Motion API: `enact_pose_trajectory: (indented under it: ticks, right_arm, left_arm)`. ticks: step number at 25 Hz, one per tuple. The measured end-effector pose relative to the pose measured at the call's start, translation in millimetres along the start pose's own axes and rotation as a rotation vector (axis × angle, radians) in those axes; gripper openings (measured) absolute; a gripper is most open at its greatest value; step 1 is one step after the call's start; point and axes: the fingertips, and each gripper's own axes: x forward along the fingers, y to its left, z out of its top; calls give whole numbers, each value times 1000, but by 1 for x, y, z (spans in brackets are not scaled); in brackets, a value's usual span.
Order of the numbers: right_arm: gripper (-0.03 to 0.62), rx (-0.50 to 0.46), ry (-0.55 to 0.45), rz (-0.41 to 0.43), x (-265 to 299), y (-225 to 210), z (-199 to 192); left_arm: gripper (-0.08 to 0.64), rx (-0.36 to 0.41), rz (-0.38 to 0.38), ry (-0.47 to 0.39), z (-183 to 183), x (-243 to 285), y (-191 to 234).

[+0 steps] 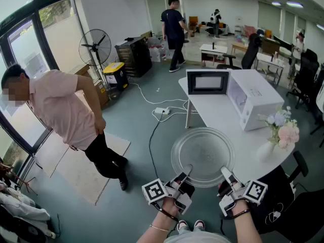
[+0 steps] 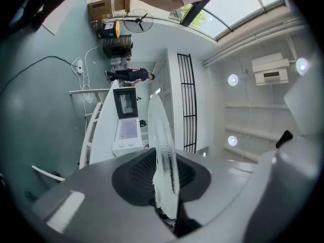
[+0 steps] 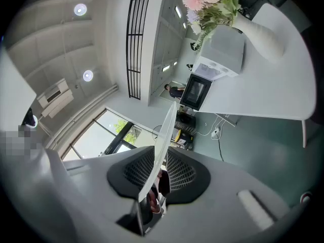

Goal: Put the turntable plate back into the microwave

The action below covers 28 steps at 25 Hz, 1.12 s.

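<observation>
Table: white with a rounded end, lying ahead of both grippers and running off to the right of the right one.

Person in pink shirt: stands on the floor well off to the left of the left gripper, bent forward.

Microwave: white, on the table, well ahead of the grippers and somewhat to the right. Its door is swung open.

Plate: clear glass disc, just ahead of both grippers and held between them at its near rim. It is about level. Its far and right parts are over the table's near end and its left part is over the floor. I cannot tell whether it touches the tabletop. It is not in the microwave and is well short of it.

Vase: white, with pale flowers, on the table ahead of the right gripper and to its right, just beside the plate's right rim.

Left gripper: jaws closed on the plate's near-left rim. In its own view the glass edge runs straight out from between the ribbed pads.

Right gripper: jaws clamped on the near-right rim. The plate shows edge-on between its pads, and the microwave is beyond the glass.

Power strip: on the floor, far ahead of the left gripper, with a cable trailing back toward it.
</observation>
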Motion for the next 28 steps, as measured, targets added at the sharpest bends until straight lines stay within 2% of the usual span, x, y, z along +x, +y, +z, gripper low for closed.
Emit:
enact_pose_trajectory:
  ticks: [15, 25, 28]
  right_arm:
    - [78, -30, 16, 8, 20, 9, -17]
    - [78, 4, 14, -53, 35, -7, -29]
    - [78, 5, 13, -47, 44, -8, -26]
  left_arm:
    - [40, 0, -4, 2, 23, -13, 2]
    - [40, -4, 11, 28, 42, -14, 15]
    - [40, -13, 15, 27, 49, -10, 20]
